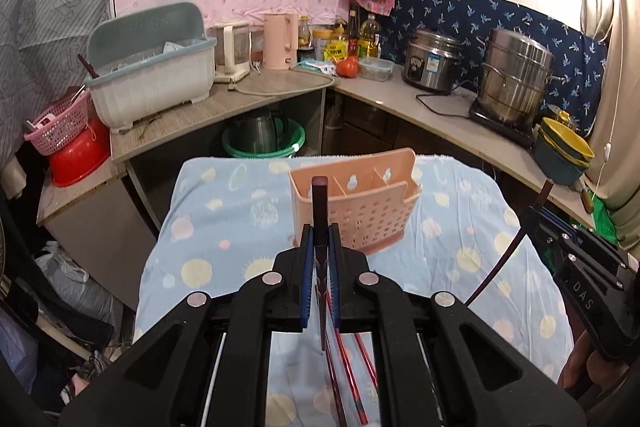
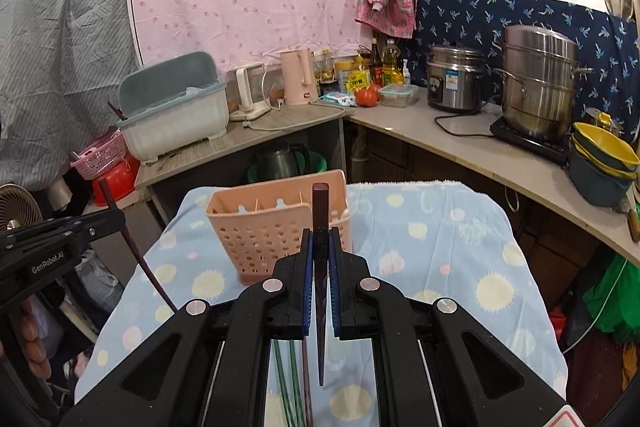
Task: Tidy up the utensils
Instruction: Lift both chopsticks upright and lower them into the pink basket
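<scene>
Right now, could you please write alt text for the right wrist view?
The right gripper is shut on a dark chopstick, raised before a peach slotted utensil holder on a blue patterned cloth. The left gripper at the left edge holds another dark chopstick.

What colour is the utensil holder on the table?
The utensil holder is peach-pink plastic with small square holes; the right wrist view shows it best.

Two grippers are counted: left gripper (image 1: 321,227), right gripper (image 2: 320,233). One dark chopstick (image 1: 320,203) is clamped in each, two in all. One peach utensil holder (image 1: 360,203) stands mid-table on one blue patterned cloth (image 1: 460,267). Red chopsticks (image 1: 348,359) and green chopsticks (image 2: 286,379) lie at the near edge, number unclear.
</scene>
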